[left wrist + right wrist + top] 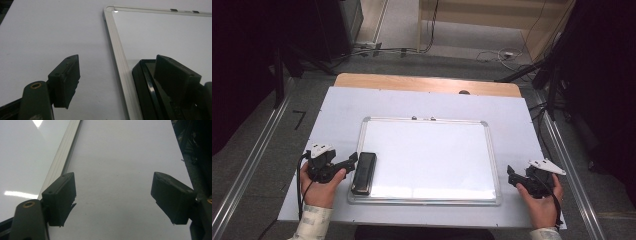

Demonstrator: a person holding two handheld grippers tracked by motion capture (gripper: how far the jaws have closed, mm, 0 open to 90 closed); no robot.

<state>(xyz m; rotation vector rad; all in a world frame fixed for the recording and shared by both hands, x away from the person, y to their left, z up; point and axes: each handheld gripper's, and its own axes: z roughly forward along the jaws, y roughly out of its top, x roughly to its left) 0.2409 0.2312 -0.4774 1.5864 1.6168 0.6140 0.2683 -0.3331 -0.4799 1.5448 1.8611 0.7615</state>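
Whiteboard [432, 155] blank; embossed text on black eraser [364, 173] unreadable.

Left gripper [353, 159] and right gripper [510, 175] both gape wide, held low in the person's hands.

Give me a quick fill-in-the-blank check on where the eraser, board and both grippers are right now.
1. The black eraser lies on the whiteboard's ____ edge.
2. The left gripper has its jaws ____, one jaw over the eraser.
3. The right gripper is open over the table, to the ____ of the whiteboard.
4. The whiteboard's surface is ____ of writing.

Missing words: left; open; right; clear
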